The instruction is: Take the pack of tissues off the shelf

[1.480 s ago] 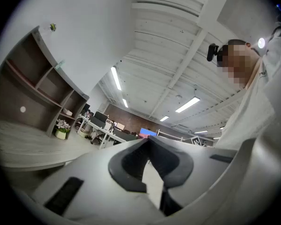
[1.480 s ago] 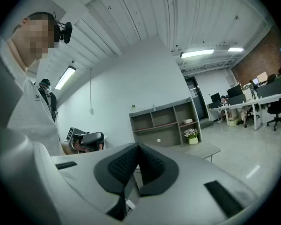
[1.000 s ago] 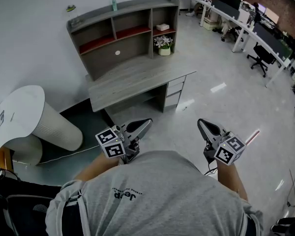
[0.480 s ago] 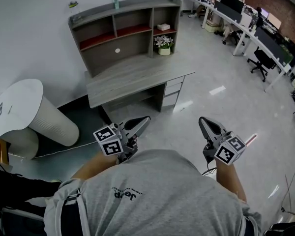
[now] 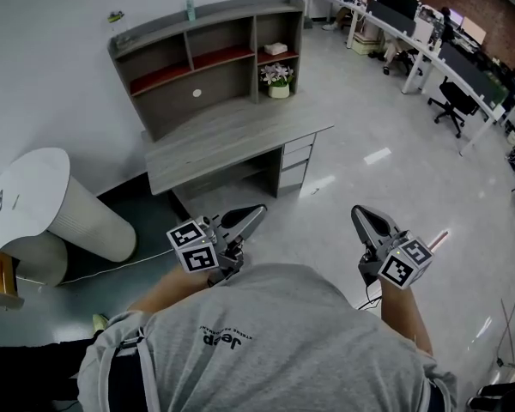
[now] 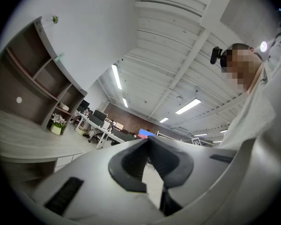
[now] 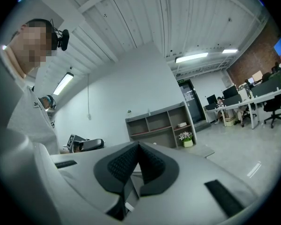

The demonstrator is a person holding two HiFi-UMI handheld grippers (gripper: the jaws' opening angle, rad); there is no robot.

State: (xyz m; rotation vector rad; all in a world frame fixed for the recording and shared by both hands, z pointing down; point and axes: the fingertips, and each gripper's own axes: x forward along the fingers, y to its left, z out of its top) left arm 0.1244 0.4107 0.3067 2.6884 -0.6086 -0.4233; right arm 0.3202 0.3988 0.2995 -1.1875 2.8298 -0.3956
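The pack of tissues is a small pale block in the upper right compartment of the grey shelf unit, which stands on a grey desk against the wall. It also shows small and far off in the right gripper view. Both grippers are held close to the person's chest, several steps short of the desk. My left gripper is shut with nothing in it, its pads meeting. My right gripper is likewise shut and empty, its pads together.
A white pot of flowers stands on the desk under the tissues. A small bottle sits on the shelf top. A white round table stands at left. Office desks and chairs line the far right, across shiny grey floor.
The desk and shelf have slid a little to the left in the head view. Both grippers stay shut and empty in front of the chest.
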